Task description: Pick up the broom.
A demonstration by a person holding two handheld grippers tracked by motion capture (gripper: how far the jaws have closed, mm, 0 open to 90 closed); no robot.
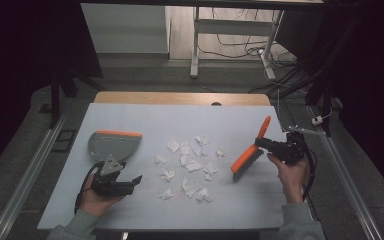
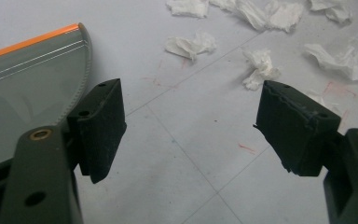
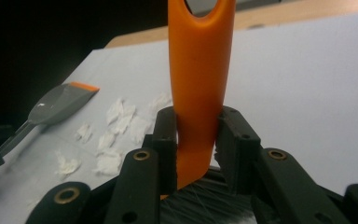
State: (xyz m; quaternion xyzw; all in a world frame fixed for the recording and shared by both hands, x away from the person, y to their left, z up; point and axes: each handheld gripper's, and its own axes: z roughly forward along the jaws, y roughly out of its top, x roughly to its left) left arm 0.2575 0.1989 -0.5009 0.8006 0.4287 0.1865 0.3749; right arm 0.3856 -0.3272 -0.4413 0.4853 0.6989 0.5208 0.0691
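Observation:
An orange hand brush (image 1: 250, 150) hangs tilted over the right side of the white table, bristles down. My right gripper (image 1: 261, 143) is shut on its handle (image 3: 198, 84), which stands up between the two pads, with the bristles (image 3: 205, 205) below. A grey dustpan with an orange lip (image 1: 114, 143) lies flat at the left. My left gripper (image 1: 130, 181) sits just in front of the dustpan, open and empty; the dustpan (image 2: 23, 88) lies outside its left jaw. Several crumpled white paper scraps (image 1: 187, 162) are strewn across the middle of the table.
The white table sheet (image 1: 145, 117) ends in a wooden strip at the far edge. Metal rails run along both sides on the floor. Desk legs and cables stand beyond the table. More paper scraps (image 2: 261, 67) lie just ahead of the left gripper.

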